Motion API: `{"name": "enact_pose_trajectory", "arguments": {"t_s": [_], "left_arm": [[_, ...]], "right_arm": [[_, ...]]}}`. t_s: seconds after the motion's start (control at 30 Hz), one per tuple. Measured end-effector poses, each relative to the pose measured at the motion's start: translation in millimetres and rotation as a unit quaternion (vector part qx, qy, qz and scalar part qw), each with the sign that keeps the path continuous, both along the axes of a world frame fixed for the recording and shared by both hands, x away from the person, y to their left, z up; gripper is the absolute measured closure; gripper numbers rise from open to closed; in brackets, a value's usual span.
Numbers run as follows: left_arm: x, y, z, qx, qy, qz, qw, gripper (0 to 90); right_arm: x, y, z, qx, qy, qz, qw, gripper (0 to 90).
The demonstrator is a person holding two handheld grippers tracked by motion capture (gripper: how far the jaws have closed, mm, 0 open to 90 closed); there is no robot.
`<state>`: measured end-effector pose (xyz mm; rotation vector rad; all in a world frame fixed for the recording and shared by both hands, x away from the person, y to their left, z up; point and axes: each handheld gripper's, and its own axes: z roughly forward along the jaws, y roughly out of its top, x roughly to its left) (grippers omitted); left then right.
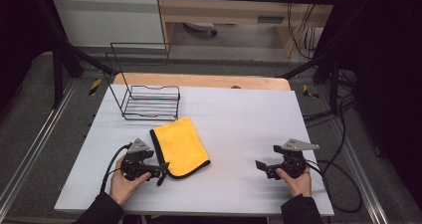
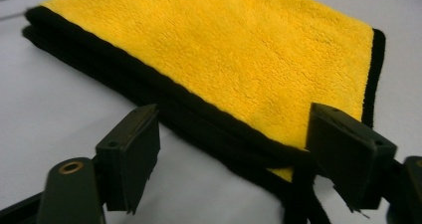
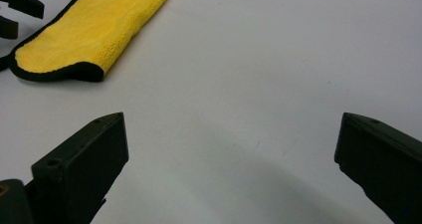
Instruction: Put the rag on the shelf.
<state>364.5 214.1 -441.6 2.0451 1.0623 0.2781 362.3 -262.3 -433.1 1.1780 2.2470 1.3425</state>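
White foam worktop (image 1: 239,134) bears a folded yellow, black-edged microfibre cloth (image 1: 179,147), its near black hem between the parted left tongs (image 1: 160,173), ungripped, while right tongs (image 1: 259,165) rest wide open, well apart.

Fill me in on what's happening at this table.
A person holds a tool in each hand at a white table. The left tool is at the near corner of a folded yellow cloth, its jaws apart on either side of the cloth's black edge and not yet pressing on it. The right tool rests open over bare table, away from the cloth. A black wire rack stands behind the cloth.
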Motion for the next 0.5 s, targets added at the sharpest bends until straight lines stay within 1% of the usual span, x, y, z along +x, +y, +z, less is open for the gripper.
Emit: {"name": "enact_pose_trajectory", "arguments": {"t_s": [0.03,0.07,0.1,0.13,0.2,0.27,0.3,0.33,0.4,0.5], "left_arm": [[-0.2,-3.0,-1.4,0.003,0.003,0.002,1.0000,23.5],[-0.4,-4.6,-2.0,0.008,0.005,0.005,0.9999,23.5],[-0.8,-7.1,-3.3,0.011,0.006,0.009,0.9999,27.5],[-0.9,-8.1,-3.8,0.012,0.009,0.012,0.9998,29.3],[-1.8,-10.1,-5.4,0.010,0.016,0.021,0.9996,32.7],[-2.6,-10.6,-6.1,0.009,0.018,0.027,0.9994,34.4],[-4.2,-11.6,-7.3,0.003,0.021,0.035,0.9992,35.5],[-4.2,-11.6,-7.3,0.003,0.021,0.035,0.9992,36.6],[-6.2,-13.1,-9.0,-0.001,0.026,0.044,0.9987,38.4],[-6.8,-13.7,-9.3,-0.003,0.026,0.049,0.9985,39.8]], "right_arm": [[0.0,0.1,0.0,0.000,0.000,0.000,1.0000,1.0],[0.0,0.1,0.0,0.000,0.000,0.000,1.0000,1.0],[-0.1,0.0,0.1,0.000,0.000,0.000,1.0000,1.1],[0.0,0.0,0.0,0.000,-0.001,0.000,1.0000,1.0],[-0.3,-0.1,0.3,0.001,0.000,-0.001,1.0000,1.1],[-0.1,-0.1,0.2,0.001,-0.001,-0.001,1.0000,1.0],[-0.1,0.0,0.2,0.001,0.000,0.000,1.0000,1.1],[0.0,0.0,0.1,0.000,0.000,0.000,1.0000,1.1],[-0.2,0.0,0.2,0.001,0.001,-0.001,1.0000,1.0],[-0.3,0.1,0.3,0.003,0.001,-0.001,1.0000,1.1]]}}
